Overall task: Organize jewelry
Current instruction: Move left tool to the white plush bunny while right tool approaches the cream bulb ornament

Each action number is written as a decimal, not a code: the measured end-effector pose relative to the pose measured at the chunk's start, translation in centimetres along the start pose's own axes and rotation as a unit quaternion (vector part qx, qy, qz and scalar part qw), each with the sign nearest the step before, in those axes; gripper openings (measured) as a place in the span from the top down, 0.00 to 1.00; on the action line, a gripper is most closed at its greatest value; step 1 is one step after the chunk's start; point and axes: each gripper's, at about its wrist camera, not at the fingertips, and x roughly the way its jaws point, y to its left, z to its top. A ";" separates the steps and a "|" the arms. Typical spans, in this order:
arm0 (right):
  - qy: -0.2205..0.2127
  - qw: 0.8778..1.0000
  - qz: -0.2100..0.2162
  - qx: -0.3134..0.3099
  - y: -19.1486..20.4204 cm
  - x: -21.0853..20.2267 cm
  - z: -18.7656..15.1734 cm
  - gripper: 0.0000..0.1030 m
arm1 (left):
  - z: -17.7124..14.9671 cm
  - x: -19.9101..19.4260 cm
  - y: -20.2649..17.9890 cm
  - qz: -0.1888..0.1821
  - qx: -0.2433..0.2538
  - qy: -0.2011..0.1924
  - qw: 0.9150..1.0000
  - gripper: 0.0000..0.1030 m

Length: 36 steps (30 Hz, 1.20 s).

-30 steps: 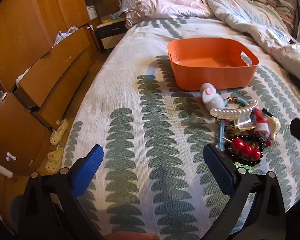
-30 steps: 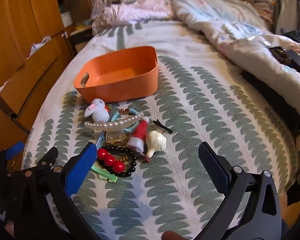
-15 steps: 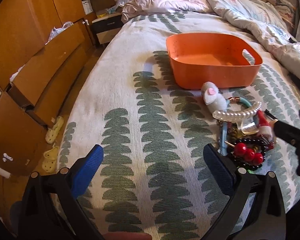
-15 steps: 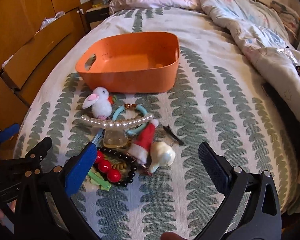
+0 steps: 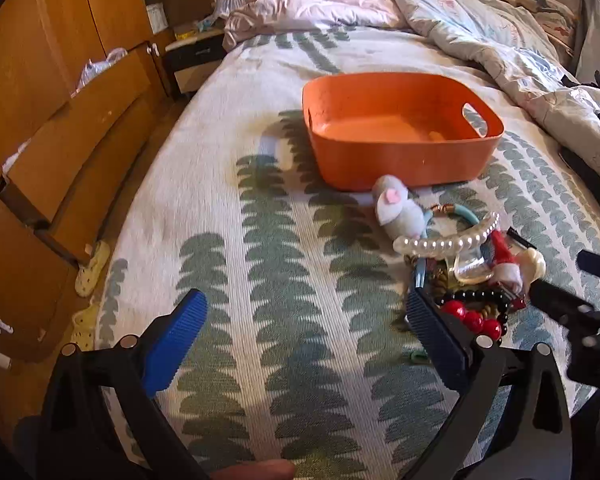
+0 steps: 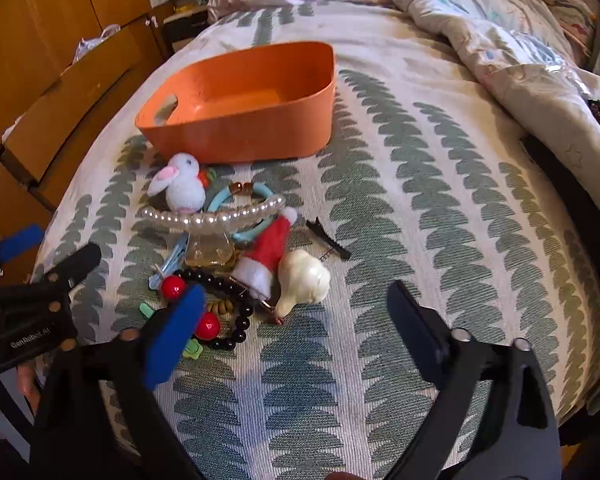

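1. Both grippers hovered over a bed; the right gripper (image 6: 295, 316) had its jaws wide apart, having just been closing a little, with nothing pressed between the pads.
2. Its blue left fingertip (image 6: 175, 332) sat in front of a black bead bracelet (image 6: 239, 312) and red beads (image 6: 173, 287), hiding part of them; whether it touched them could not be told. Its dark right fingertip (image 6: 416, 320) hung over bare bedspread.
3. The left gripper (image 5: 304, 324) was also wide open and held nothing, its left fingertip (image 5: 179, 332) over bare bedspread and its right one at the near edge of the jewelry pile.
4. The pile lay on a white bedspread (image 6: 420, 200) with green leaf stripes, just in front of an orange plastic bin (image 6: 239, 120) that looked nearly empty.
5. A pearl hair clip (image 6: 215, 216) lay across the pile, its long axis running left to right in the right wrist view, curved upward at both ends.
6. Behind it sat a white plush bunny (image 6: 181, 186) and a light blue ring-shaped bracelet (image 6: 259, 192).
7. A small red and white Santa hat (image 6: 265, 252) lay with its tip toward the bin; a cream shell-like piece (image 6: 302, 278) lay beside it, narrow end toward the camera.
8. A black hairpin (image 6: 328, 238) lay slanted, to the right of the hat.
9. Wooden drawers (image 5: 59, 152) stood left of the bed, and a rumpled quilt (image 5: 500, 52) lay at the far right.
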 end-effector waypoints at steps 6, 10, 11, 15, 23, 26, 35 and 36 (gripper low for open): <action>0.033 0.999 0.010 0.006 0.0 1.9 -0.2 0.32 | 0.1 0.1 -0.6 0.002 0.009 -0.001 1.000 0.04; 0.040 0.999 0.008 0.013 -0.4 2.4 -0.2 0.39 | 0.4 0.5 -0.5 -0.014 0.005 0.007 1.000 0.04; 0.041 0.999 0.008 0.014 -0.4 2.4 -0.2 0.41 | 0.5 0.4 -0.4 -0.015 0.005 0.006 1.000 0.04; 0.042 0.999 0.012 0.019 -0.4 2.7 -0.1 0.43 | 0.8 0.2 -0.4 -0.021 0.003 0.000 1.000 0.04; 0.046 0.998 0.015 0.034 -0.6 3.4 0.7 0.43 | 1.1 0.1 -0.7 -0.033 0.000 -0.001 0.999 0.04; 0.050 0.998 0.015 0.034 -0.6 3.7 0.7 0.43 | 1.1 0.0 -0.7 -0.033 0.000 -0.005 0.999 0.04; 0.051 0.998 0.026 0.036 -0.6 3.7 0.8 0.58 | 2.0 0.3 -1.5 -0.060 0.000 -0.006 0.998 0.04; 0.050 0.998 0.027 0.037 -0.7 3.6 0.7 0.59 | 2.2 0.5 -1.8 -0.065 0.003 -0.008 0.998 0.04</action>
